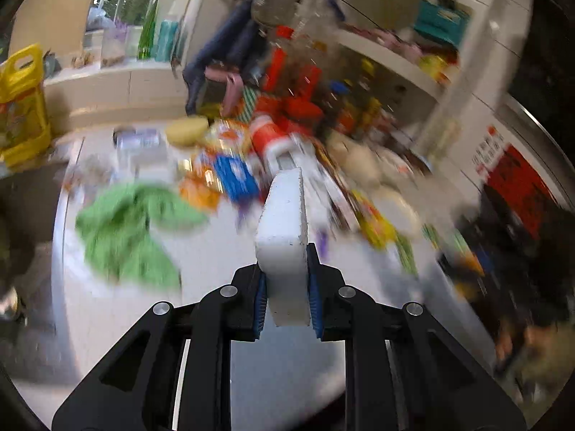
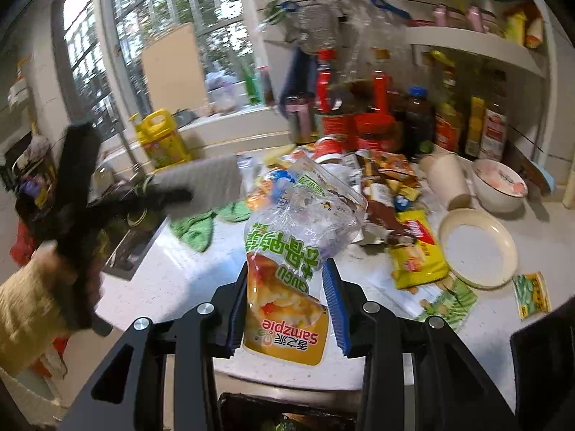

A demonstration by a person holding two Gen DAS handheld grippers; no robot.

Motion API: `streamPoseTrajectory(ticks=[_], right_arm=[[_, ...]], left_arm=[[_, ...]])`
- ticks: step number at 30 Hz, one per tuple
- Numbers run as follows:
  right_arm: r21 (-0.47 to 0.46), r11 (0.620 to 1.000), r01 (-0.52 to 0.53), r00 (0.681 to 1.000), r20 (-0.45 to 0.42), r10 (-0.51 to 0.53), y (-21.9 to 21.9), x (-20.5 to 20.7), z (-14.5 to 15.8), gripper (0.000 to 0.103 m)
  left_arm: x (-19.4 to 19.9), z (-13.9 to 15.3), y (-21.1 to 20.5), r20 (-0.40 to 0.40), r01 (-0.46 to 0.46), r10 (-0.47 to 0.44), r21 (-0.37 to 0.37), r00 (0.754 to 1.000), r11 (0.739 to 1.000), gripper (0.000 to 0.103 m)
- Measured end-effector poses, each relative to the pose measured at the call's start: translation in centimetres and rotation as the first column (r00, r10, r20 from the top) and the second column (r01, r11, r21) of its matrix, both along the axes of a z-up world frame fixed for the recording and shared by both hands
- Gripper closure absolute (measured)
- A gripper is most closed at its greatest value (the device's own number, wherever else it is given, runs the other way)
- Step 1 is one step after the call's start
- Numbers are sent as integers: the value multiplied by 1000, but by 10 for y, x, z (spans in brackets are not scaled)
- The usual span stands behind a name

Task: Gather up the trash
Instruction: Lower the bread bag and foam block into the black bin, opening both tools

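Foam block (image 1: 284,230), white, chalky and square-edged, stands clamped upright in the left gripper (image 1: 287,303), jutting toward twelve o'clock over the counter (image 1: 215,323). Crinkled clear-and-yellow snack bag (image 2: 291,262) is pinched in the right gripper (image 2: 287,309), rising toward twelve o'clock.

White foam block (image 1: 284,222); green cloth (image 1: 125,230); yellow-orange snack bag (image 2: 287,287).

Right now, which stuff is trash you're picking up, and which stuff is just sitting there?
Trash for the job:
- white foam block, in the left gripper
- snack bag, in the right gripper
- yellow wrapper

Just sitting there:
- green cloth
- empty plate
- yellow jug
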State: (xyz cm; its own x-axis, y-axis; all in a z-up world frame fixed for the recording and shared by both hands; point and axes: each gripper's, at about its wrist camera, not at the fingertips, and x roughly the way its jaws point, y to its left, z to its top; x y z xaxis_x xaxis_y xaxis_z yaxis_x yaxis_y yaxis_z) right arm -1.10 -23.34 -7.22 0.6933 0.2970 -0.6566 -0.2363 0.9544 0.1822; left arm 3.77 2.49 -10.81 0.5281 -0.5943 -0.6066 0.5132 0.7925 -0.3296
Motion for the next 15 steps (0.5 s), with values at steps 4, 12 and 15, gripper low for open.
streamPoseTrajectory(ticks=[4,12,15], right_arm=[[-7,993,-115,992,-51,114,19,-20,-2,64],[114,941,-319,895,-292,338,48,-79,-43,64],[140,935,-326,846,-398,355,52,-89,-77,64]], left_arm=[[-65,-16,20,-95,60,-56,42,994,997,84],[-163,-82,20,-366,213,-166,91,916,973,84],[-174,-123,12,-449,241,-169,107,877,965,84]])
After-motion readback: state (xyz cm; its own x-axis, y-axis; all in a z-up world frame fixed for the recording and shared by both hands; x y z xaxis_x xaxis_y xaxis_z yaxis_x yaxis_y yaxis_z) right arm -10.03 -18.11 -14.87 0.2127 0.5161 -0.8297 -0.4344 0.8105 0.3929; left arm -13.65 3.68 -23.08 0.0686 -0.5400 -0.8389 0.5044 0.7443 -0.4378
